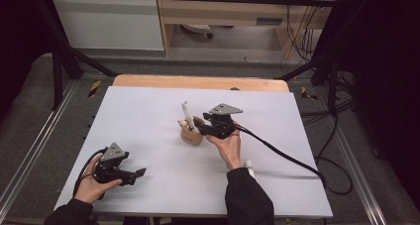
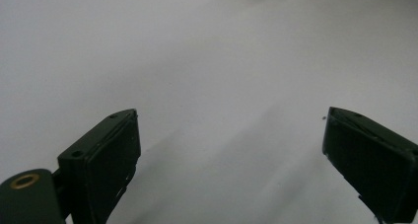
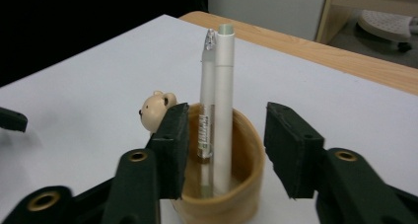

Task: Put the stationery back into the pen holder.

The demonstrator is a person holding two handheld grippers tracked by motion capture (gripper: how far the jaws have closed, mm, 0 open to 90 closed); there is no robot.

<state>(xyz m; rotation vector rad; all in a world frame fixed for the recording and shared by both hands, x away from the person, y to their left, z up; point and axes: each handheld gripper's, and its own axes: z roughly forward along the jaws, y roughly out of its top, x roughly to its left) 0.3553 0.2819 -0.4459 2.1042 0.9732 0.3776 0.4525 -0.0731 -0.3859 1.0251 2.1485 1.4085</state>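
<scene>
Pens in wooden holder: handling notes

High view. Holder (image 1: 192, 132) stands near the middle of the white desk (image 1: 148, 116), with two pens (image 1: 187, 112) rising from it at a slight lean. The right gripper (image 1: 207, 128) sits just beside the holder on its right. The left gripper (image 1: 134, 174) rests well apart, near the front left of the desk. A further white item (image 1: 249, 166) lies by the right sleeve.

Left gripper view. Its fingers (image 2: 111, 155) stand wide apart over bare desk, holding nothing.

Right gripper view. The fingers (image 3: 172, 145) stand apart, one on each side of the holder (image 3: 246, 150), and do not press the pens. The capped white pen (image 3: 224, 105) and the clear-barrelled pen (image 3: 207, 100) touch side by side. A small bear figure (image 3: 156, 109) sits on the rim.

Handling judgement. The pens are likely light, stiff and smooth, so they may slip or pivot. Grip mid-barrel, above the rim. The holder looks light and could tip if pushed sideways.
</scene>
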